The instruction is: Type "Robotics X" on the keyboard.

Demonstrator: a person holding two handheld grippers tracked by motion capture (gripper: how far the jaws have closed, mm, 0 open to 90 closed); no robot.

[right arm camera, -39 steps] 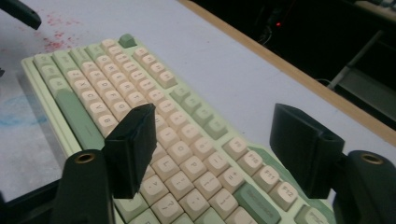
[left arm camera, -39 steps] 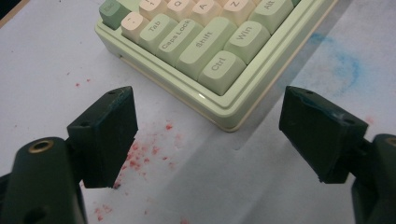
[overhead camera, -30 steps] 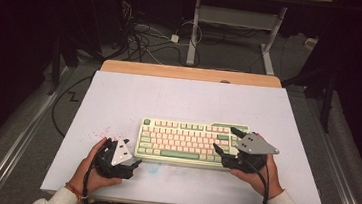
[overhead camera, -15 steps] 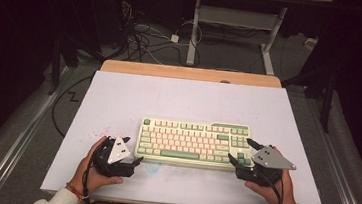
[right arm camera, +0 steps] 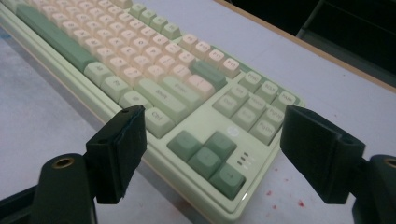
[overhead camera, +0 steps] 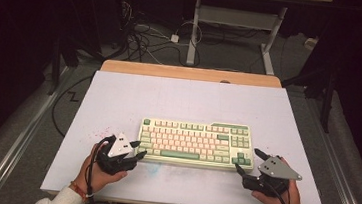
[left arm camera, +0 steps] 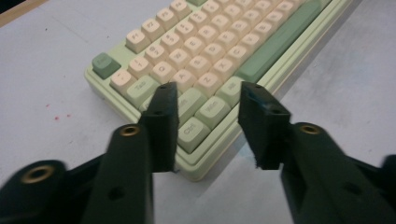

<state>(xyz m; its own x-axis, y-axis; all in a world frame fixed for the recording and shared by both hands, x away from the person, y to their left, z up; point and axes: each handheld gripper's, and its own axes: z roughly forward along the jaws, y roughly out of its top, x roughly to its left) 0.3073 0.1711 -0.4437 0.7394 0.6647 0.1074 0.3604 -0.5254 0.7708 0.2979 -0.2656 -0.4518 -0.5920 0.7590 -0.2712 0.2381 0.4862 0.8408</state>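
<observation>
Two grippers flanked the keyboard (overhead camera: 196, 142) at centre frame. The left gripper (left arm camera: 208, 100), jaws just narrowed yet gripping nothing, straddled its near corner; the right gripper (right arm camera: 212, 140) stood wide open. Both should seat squarely on the case edges, clear of keys, before lifting.

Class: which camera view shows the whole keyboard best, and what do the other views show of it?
The high view: the keyboard lies complete on the white table, all edges visible. The left gripper view gives just its near left corner; the right gripper view gives its right end with the arrow keys.
</observation>
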